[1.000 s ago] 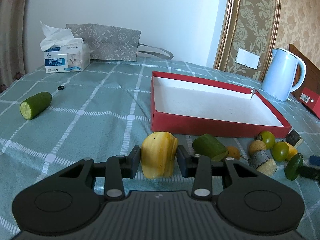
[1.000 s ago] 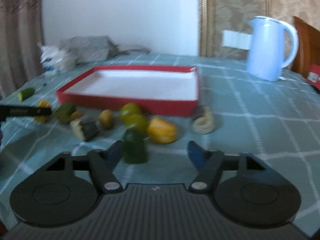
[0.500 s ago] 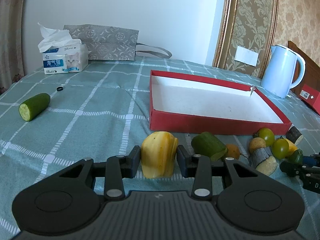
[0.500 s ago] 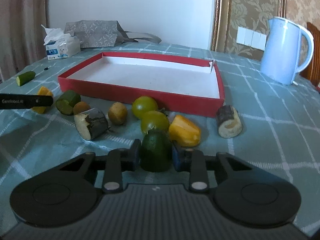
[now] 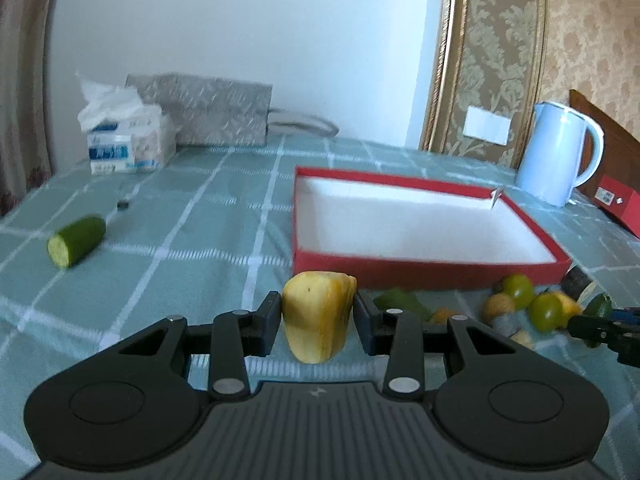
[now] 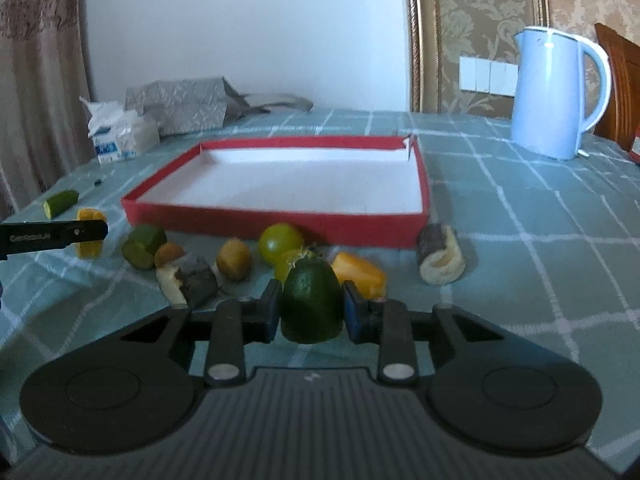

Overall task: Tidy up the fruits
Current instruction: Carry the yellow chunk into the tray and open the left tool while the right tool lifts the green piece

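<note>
The right gripper (image 6: 309,312), wide apart a second ago, has clamped on the avocado (image 6: 311,300) before the red tray (image 6: 276,222). The left gripper (image 5: 318,322) still clamps the yellow piece (image 5: 318,316), now lifted slightly.

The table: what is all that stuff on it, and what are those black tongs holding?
Box: one, red, white inside, centre.
Loose fruit pieces: several, green, yellow, brown, before the box.
Cucumber piece: one, green, far left.
Kettle: one, pale blue, back right.
Tissue pack: one, white and blue, back left.
Bag: one, grey, behind the tissues.
Tablecloth: green, white checks.
Left tongs: black, gripping a yellow piece.
Right tongs: black, gripping a dark green fruit.
</note>
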A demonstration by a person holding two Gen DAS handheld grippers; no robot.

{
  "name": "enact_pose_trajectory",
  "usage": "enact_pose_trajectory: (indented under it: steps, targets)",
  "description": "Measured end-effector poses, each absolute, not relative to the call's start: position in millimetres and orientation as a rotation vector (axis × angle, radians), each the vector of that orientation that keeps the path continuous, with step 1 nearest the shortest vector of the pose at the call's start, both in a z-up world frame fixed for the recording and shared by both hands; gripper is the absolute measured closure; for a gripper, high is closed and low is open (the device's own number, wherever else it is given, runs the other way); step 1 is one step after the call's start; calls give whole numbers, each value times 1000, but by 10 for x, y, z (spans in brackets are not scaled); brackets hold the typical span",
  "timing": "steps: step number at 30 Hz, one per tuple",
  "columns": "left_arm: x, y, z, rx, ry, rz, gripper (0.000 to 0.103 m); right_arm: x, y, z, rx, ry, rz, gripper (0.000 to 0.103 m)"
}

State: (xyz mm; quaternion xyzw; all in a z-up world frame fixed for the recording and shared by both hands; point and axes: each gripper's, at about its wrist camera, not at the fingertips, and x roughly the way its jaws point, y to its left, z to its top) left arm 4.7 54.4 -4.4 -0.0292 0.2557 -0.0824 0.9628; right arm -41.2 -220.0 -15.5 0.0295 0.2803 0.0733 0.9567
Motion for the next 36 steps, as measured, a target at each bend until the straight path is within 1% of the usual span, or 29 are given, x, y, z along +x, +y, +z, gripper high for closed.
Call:
enact_pose_trajectory:
  steps: [5,10,18,23,29,33,36]
  targets:
    - [171,373,128,-20,487,-188,65,-357,-2237,-118,78,551,140,73]
    - [453,156,196,-21,484,-208,65,-209,-2224,-8,68,521,126,73]
    - [935,-41,172,-30,528,-184,65,409,-2179,110,48,529,84,73]
    - [739,207,265,-39,494,-179,65,447,-2137,71,27,522,95,73]
    - [422,580,248,-70,520,-199,65,435,-2090,7,27,536,123,73]
    - [327,610,124,1,541,-237,57,407,-2064,-16,24,540,133,73]
    - [289,596,30,68,546,-280,56,385,-2057,-31,23,541,138,73]
